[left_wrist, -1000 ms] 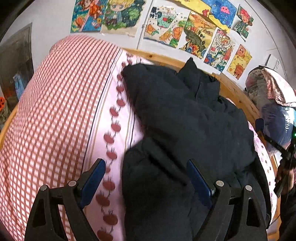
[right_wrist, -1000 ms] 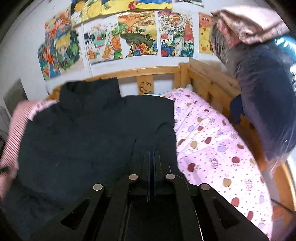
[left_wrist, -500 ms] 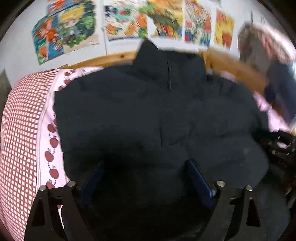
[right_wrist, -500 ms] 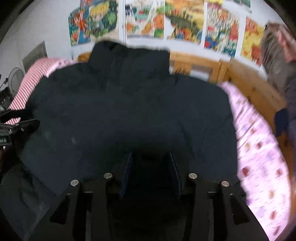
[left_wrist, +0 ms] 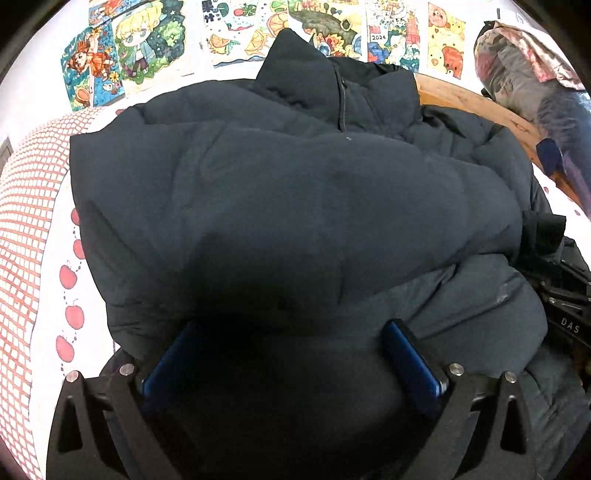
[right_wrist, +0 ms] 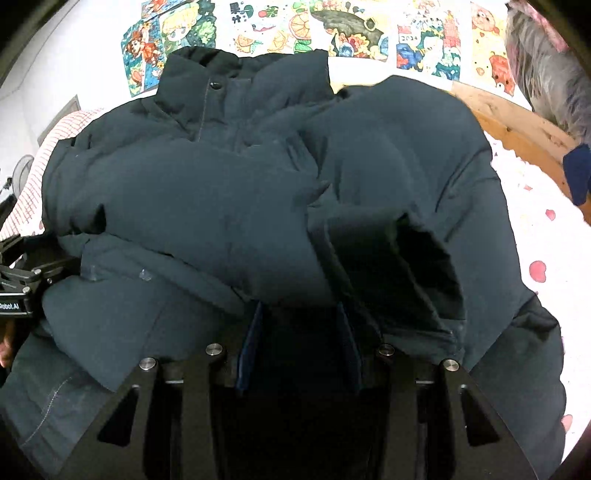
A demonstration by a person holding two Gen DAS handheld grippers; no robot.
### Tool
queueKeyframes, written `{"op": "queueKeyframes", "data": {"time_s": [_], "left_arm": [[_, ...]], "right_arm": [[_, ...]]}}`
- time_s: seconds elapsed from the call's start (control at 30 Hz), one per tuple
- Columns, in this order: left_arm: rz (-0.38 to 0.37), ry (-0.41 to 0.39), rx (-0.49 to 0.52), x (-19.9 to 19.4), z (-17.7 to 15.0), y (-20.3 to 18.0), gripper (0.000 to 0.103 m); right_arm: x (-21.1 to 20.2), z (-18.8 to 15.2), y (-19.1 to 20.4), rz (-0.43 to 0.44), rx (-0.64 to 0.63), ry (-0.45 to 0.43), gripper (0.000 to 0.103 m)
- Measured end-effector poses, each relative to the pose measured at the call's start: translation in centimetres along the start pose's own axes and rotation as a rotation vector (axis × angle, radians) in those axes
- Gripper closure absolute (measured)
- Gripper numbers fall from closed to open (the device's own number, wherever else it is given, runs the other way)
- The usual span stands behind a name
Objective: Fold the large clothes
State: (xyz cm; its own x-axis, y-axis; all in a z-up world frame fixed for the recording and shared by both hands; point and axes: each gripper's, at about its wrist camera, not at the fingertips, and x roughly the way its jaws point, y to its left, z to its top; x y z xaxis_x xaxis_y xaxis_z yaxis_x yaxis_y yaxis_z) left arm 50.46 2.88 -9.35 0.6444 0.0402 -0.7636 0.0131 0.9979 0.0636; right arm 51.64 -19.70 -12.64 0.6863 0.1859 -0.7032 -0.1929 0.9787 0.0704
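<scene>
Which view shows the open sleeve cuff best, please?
The right wrist view: the cuff gapes open beside the right gripper. The left wrist view shows no cuff opening, only the jacket.

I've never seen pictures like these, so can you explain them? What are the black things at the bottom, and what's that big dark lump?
The black things are tongs, one in each of a person's hands, each with its own camera looking along it. One picture comes from the left tongs, the other from the right tongs. The dark lump is a puffy jacket lying on a bed, sleeves folded across its front. Both tongs are open, holding nothing. Colourful drawings hang on the wall.
</scene>
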Motion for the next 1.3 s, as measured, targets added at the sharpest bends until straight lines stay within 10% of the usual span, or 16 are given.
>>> {"op": "queueKeyframes", "data": {"time_s": [0.37,0.53,1.3], "left_arm": [[-0.020,-0.034,-0.020,-0.8,-0.4,0.2,0.000],[-0.024,-0.042,-0.004,-3.6,0.4,0.2,0.000],[-0.158,-0.135,-0.143,-32.3,-6.5,-0.4,0.000]], "right_arm": [[-1.6,-0.2,-0.3,0.014,0.011,-0.063,0.064],[-4.8,0.4,0.0,0.017,0.022,-0.056,0.043],[-33.7,-3.2,2.6,0.069,0.138,-0.141,0.023]]}}
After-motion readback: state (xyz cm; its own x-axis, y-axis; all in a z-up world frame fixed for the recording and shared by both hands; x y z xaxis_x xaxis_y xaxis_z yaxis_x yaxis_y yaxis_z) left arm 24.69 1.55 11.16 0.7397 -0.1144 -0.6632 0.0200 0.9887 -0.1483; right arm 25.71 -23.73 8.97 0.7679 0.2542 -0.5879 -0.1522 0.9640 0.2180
